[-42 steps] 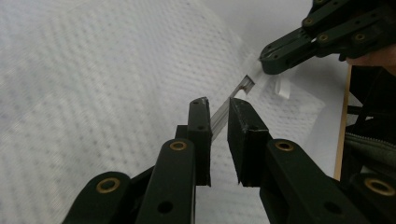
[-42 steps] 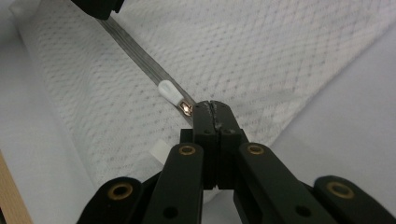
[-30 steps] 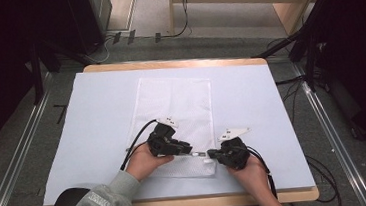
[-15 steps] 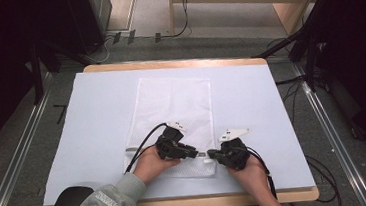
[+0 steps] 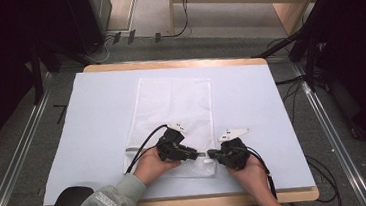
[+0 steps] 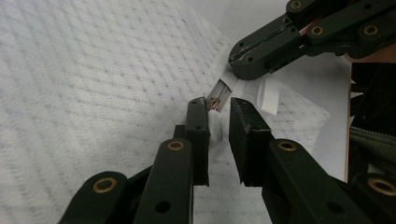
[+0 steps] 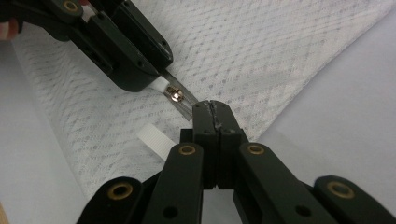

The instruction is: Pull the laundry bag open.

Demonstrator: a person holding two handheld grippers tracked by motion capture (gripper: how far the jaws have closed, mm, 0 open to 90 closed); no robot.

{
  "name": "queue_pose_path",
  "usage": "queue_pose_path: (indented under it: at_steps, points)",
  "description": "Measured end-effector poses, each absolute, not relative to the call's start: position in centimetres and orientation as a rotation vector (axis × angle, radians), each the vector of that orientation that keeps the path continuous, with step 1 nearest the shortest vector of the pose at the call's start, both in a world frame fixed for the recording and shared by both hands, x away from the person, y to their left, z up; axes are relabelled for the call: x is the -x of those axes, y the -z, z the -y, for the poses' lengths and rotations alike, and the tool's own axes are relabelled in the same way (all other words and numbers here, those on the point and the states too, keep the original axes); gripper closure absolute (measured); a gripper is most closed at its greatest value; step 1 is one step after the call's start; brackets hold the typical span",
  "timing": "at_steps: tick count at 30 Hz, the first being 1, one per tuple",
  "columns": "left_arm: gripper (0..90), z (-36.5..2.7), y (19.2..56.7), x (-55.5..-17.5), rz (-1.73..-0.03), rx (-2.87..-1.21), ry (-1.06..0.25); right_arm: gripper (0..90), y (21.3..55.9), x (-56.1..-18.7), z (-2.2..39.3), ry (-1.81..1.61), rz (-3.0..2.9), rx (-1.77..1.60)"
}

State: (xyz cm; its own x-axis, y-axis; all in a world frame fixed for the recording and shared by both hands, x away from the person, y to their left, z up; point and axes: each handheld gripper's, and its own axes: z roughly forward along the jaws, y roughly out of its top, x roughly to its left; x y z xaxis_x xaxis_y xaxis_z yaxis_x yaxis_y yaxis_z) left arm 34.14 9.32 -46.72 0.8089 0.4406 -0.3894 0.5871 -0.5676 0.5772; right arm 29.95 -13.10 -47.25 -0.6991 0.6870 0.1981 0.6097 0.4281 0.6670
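High view: a white mesh laundry bag lies flat on the pale blue table cover, its long axis running away from the person. At its near edge the left gripper and right gripper meet tip to tip.

Left gripper view: the jaws, just closing, straddle the small metal zipper slider without pressing it.

Right gripper view: the jaws are clenched on the zipper's end.

High view looks down from behind the grippers. Both gripper views sit close along their jaws, facing each other, sharing the zipper slider between them.
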Motion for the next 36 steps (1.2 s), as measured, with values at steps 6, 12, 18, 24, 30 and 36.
queue_pose_path:
  at_steps: [6,12,18,24,30,36]
  points:
    - [85.5,-8.8,47.0,-34.0,-0.751,-2.26,0.243,90.0,47.3,-30.0,13.1,-1.135,-2.568,-1.17]
    - [87.6,-8.7,46.9,-34.1,-0.763,-2.258,0.25,90.0,47.1,-30.2,12.7,-1.132,-2.561,-1.157]
    - [87.9,-8.8,46.9,-34.4,-0.782,-2.253,0.284,90.0,47.3,-30.2,12.3,-1.128,-2.542,-1.093]
    - [88.0,-9.0,46.9,-34.7,-0.806,-2.248,0.329,90.0,47.5,-30.3,12.6,-1.154,-2.553,-1.083]
    - [88.1,-9.5,46.7,-35.1,-0.827,-2.239,0.362,90.0,47.6,-30.2,12.6,-1.153,-2.547,-1.04]
    - [88.1,-10.3,46.5,-35.2,-0.83,-2.243,0.37,90.0,47.6,-30.1,12.6,-1.155,-2.55,-1.018]
